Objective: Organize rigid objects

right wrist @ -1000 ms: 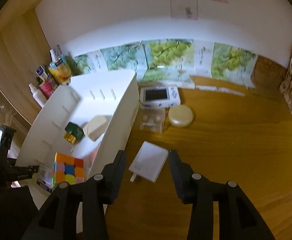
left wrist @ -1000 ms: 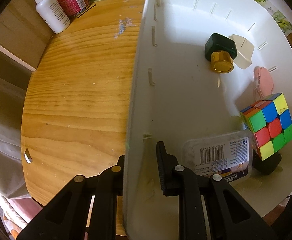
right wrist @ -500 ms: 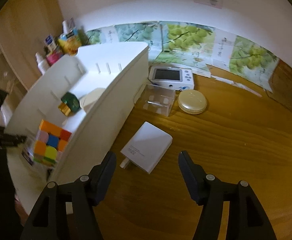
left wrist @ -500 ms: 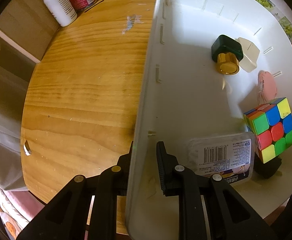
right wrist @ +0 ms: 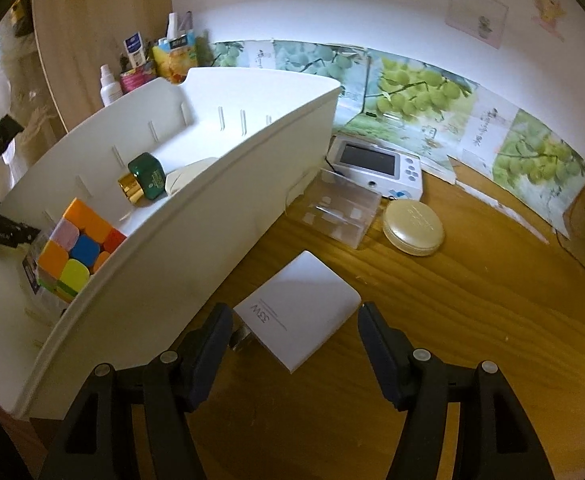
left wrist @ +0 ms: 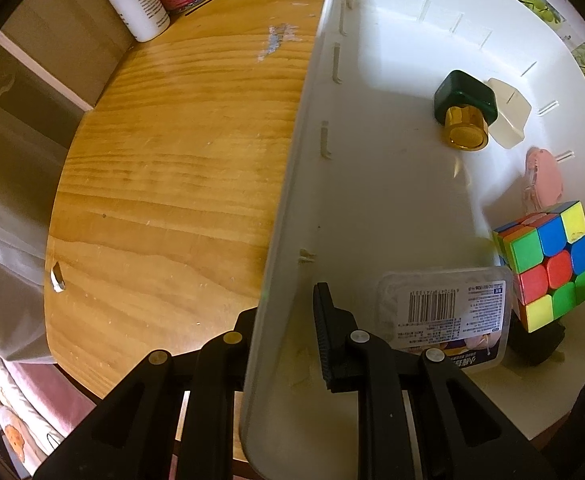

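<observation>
On the wooden worktop (right wrist: 432, 340), your right claw (right wrist: 292, 344) is hanging released, its fingers straddling the white charger (right wrist: 304, 308) without touching. Your left claw (left wrist: 288, 320) is clenching the bin (left wrist: 288, 216) wall. Farther in, the cube (left wrist: 548, 264) and green bottle (left wrist: 464, 100) are lying inside.

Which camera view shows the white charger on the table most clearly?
The right wrist view. There the white charger lies flat on the wooden table, whole and close. The left wrist view does not show it, only the white bin and its contents.
</observation>
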The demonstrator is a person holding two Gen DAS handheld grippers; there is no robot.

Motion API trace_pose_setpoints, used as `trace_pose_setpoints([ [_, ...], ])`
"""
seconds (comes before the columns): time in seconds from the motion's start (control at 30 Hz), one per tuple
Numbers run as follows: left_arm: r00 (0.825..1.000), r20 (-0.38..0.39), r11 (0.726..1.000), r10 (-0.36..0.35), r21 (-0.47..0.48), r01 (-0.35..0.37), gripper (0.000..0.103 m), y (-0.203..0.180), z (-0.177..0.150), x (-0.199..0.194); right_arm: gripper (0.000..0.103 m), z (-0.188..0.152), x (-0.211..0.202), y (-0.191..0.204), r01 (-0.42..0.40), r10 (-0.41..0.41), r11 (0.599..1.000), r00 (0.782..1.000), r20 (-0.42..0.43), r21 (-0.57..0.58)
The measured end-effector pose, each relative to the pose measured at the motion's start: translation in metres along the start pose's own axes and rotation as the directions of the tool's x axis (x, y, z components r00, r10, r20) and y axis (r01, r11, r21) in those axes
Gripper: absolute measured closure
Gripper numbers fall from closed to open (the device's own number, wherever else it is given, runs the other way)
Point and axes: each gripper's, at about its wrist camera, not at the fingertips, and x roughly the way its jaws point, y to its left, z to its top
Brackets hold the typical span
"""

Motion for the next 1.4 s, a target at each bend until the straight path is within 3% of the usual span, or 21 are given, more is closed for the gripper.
trace_pose_setpoints([
  [0.73, 1.000, -0.004, 1.000, 0.006, -0.008, -0.006, 0.082, 0.000, 0.003, 0.004, 0.034, 0.002, 0.013, -0.001, 0.000, 0.000, 1.000, 1.000, 0.003, 0.005],
  [1.4, 1.000, 0.012, 0.999, -0.012, 0.032, 0.012, 0.082, -0.005, 0.011, 0.002, 0.051, -0.003, -0.002, -0.001, 0.028, -0.029, 0.999, 0.999, 0.015, 0.026],
])
